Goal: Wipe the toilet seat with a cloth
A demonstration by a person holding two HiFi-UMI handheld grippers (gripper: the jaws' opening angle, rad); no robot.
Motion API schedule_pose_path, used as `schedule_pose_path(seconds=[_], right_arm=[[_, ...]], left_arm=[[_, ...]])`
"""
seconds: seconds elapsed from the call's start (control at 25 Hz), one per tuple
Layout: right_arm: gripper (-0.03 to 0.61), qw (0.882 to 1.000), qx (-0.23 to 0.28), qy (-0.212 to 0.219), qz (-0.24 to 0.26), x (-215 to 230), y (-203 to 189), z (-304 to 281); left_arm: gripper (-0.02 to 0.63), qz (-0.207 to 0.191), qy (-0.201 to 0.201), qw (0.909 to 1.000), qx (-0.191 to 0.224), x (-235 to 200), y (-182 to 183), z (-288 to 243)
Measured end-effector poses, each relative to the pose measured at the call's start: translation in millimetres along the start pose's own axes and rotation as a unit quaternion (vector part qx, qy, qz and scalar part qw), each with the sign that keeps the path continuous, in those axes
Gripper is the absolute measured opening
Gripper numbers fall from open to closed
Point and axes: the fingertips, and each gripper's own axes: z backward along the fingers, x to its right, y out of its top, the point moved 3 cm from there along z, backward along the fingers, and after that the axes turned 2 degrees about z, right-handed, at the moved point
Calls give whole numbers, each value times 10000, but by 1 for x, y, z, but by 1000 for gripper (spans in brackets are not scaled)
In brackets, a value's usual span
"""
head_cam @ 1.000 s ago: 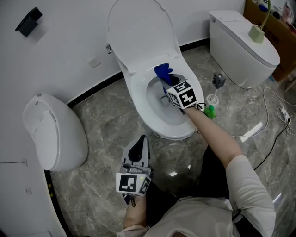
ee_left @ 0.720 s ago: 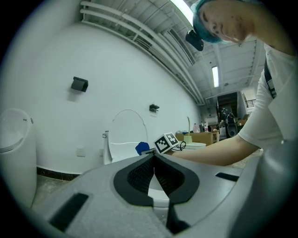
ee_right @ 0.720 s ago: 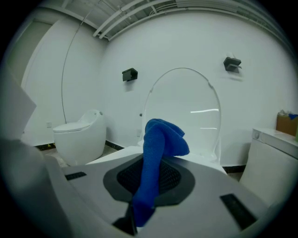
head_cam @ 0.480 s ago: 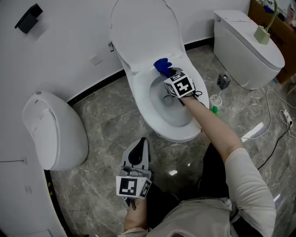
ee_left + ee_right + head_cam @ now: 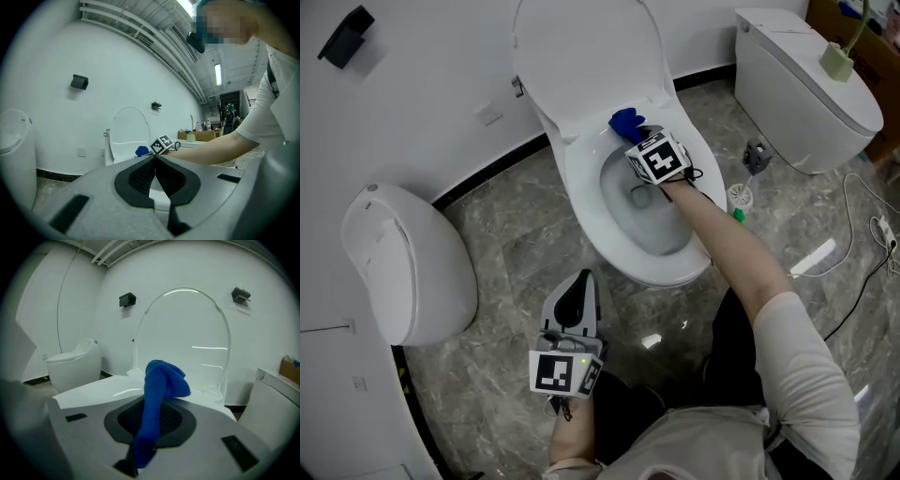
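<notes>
The white toilet [image 5: 581, 202] stands with its lid [image 5: 581, 56] raised. A blue cloth [image 5: 624, 121] lies against the back of the seat rim, and my right gripper [image 5: 635, 133] is shut on it, with its marker cube over the bowl. In the right gripper view the blue cloth [image 5: 159, 394] hangs out between the closed jaws of the right gripper [image 5: 152, 404], with the lid [image 5: 187, 338] just behind it. My left gripper [image 5: 583, 279] hovers low over the floor in front of the toilet. The left gripper [image 5: 154, 157] is shut and holds nothing.
A second toilet [image 5: 403, 262] stands at the left and a third [image 5: 806, 84] at the upper right. Beside the middle toilet are a toilet brush [image 5: 739, 197] and a green item [image 5: 737, 216]. Cables [image 5: 862, 234] trail over the marble floor at the right.
My right gripper has carried the blue cloth up and left along the seat toward its back edge. The left gripper has stayed in place.
</notes>
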Motion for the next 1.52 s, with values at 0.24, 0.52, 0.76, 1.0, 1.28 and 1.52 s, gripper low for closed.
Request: schedule_pose_path(seconds=[0.24,0.52,0.76,1.0,1.28,1.52], right_arm=[[51,9999,-98,-68,80,5,-4,-10],[51,9967,-664,-241,401,16,-13,-32],[49,9950,-805,-280,520,16,-12,-38],[49,9952,-880,-242,357,15,-16,-39],[49,9950,-910,-187,355,15,-12,-39],[49,9949,-906,-134,421,13,-9,-41]], left_arm=[[8,26,-67,9999,-72,1,-9,-7],[8,47,-101,9998,-149,2,-15,-11],[8,22,-69,9999,-156,-6,-14,-9],[8,72,-107,9998,-119,-6,-15,-9],[8,102,-164,9997,-135,-3,-19,-9],[8,110,-163,9997,-127,-5,-21,-8]])
